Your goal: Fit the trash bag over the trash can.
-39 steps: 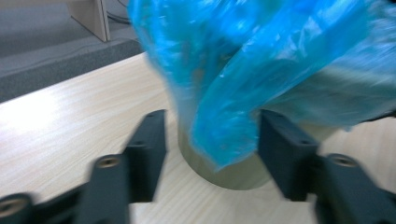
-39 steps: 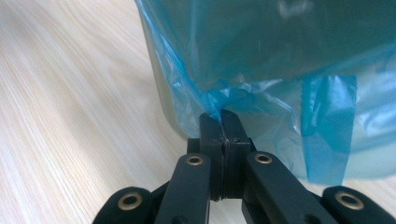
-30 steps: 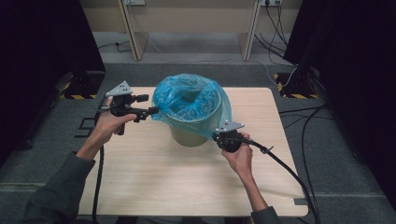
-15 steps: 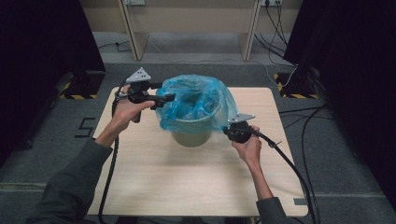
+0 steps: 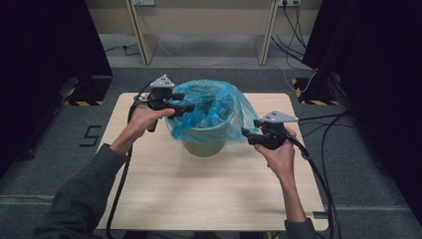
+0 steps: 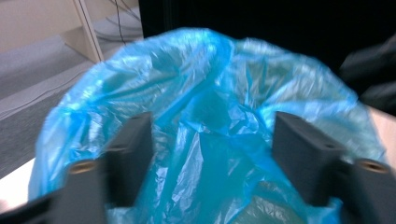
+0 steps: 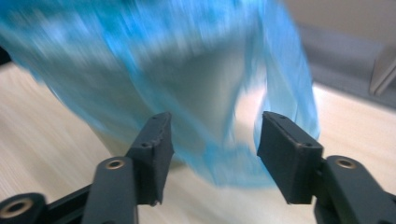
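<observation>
A grey-green bin (image 5: 204, 144) stands mid-table, lined with a crinkled blue plastic bag (image 5: 214, 107) whose top puffs over the rim. My left gripper (image 5: 185, 103) is at the bag's left rim. In the left gripper view the jaws (image 6: 210, 121) straddle the blue bag (image 6: 210, 70); they have just been closing, and the film lies between them unpinched. My right gripper (image 5: 250, 128) hovers at the bag's right side. Its jaws (image 7: 215, 119) have just been opening, and the blurred bag (image 7: 140, 60) hangs loose just beyond them.
The bin sits on a pale wooden table (image 5: 199, 199). Black curtains flank both sides. Cables (image 5: 318, 179) trail off the table's right edge onto the grey floor. A "5" mark (image 5: 91, 135) is on the floor at the left.
My left gripper has moved right onto the bag's left rim and narrowed its jaws. My right gripper has risen beside the bin and opened, letting go of the bag's edge.
</observation>
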Action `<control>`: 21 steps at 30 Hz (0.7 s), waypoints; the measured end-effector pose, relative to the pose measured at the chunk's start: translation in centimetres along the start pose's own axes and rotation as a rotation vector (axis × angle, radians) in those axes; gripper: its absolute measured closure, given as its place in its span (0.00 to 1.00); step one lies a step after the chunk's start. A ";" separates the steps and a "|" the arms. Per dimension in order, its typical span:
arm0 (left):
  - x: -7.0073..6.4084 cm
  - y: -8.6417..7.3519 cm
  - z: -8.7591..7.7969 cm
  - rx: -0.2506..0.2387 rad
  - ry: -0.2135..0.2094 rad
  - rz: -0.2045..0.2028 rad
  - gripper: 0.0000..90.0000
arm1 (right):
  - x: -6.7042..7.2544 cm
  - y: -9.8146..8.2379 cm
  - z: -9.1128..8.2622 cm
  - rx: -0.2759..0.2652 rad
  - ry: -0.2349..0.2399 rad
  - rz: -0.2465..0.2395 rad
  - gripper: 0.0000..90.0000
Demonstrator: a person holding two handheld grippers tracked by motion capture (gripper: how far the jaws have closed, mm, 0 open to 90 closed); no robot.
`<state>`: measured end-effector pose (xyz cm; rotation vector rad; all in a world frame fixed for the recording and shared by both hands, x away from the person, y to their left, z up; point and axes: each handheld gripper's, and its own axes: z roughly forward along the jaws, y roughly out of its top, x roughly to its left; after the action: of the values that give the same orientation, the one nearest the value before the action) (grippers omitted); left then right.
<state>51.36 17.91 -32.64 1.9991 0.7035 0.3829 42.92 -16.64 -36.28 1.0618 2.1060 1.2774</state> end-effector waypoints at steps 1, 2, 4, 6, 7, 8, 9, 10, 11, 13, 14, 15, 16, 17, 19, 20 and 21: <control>0.1 0.0 0.0 0.001 0.002 0.005 0.60 | 0.2 0.5 0.0 -0.014 0.015 0.002 0.48; 0.3 0.1 0.1 -0.006 0.013 0.012 0.70 | 0.4 0.9 0.1 -0.020 0.022 0.003 0.48; 0.8 0.2 0.0 -0.018 0.011 0.020 0.84 | 0.8 1.8 0.7 -0.021 0.025 -0.006 0.47; 1.4 0.2 -0.3 -0.025 0.022 0.019 0.94 | 0.9 2.5 1.4 -0.022 0.023 -0.007 0.47; 1.8 0.2 -0.4 -0.030 0.034 0.018 0.96 | 0.9 2.8 1.8 -0.024 0.025 -0.003 0.47; 2.0 0.2 -0.5 -0.035 0.044 0.015 0.98 | 1.0 3.1 2.1 -0.021 0.027 0.004 0.47; 2.0 0.2 -0.5 -0.035 0.044 0.015 0.98 | 1.0 3.1 2.1 -0.021 0.027 0.004 0.47; 3.0 0.0 -0.9 -0.048 0.065 0.007 0.99 | 1.0 3.6 2.7 -0.019 0.035 0.009 0.48; 3.5 -0.1 -1.1 -0.057 0.071 -0.006 0.99 | 1.1 3.8 3.0 -0.018 0.041 0.009 0.48; 4.5 -0.4 -1.4 -0.066 0.094 -0.025 0.99 | 1.3 4.1 3.5 -0.016 0.048 0.014 0.48; 5.0 -0.6 -1.5 -0.069 0.107 -0.030 0.99 | 1.4 4.3 3.7 -0.014 0.050 0.013 0.48; 5.0 -0.6 -1.5 -0.069 0.107 -0.030 0.99 | 1.5 4.4 3.9 -0.011 0.050 0.009 0.48; 6.2 -1.0 -1.6 -0.085 0.135 -0.055 0.99 | 1.5 4.6 4.1 -0.009 0.050 0.007 0.48; 6.8 -1.3 -1.7 -0.087 0.149 -0.074 0.99 | 1.5 4.6 4.3 -0.006 0.050 0.007 0.48; 7.8 -1.9 -1.6 -0.090 0.158 -0.095 0.99 | 1.4 4.7 4.6 0.001 0.045 0.010 0.49; 8.2 -2.2 -1.6 -0.092 0.163 -0.103 0.99 | 1.3 4.7 4.7 0.002 0.041 0.013 0.49; 8.2 -2.2 -1.6 -0.092 0.163 -0.103 0.99 | 1.3 4.7 4.7 0.002 0.041 0.013 0.49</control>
<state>56.30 24.93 -33.90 1.8510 0.8719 0.5112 47.24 -11.87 -34.32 1.0602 2.1346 1.3144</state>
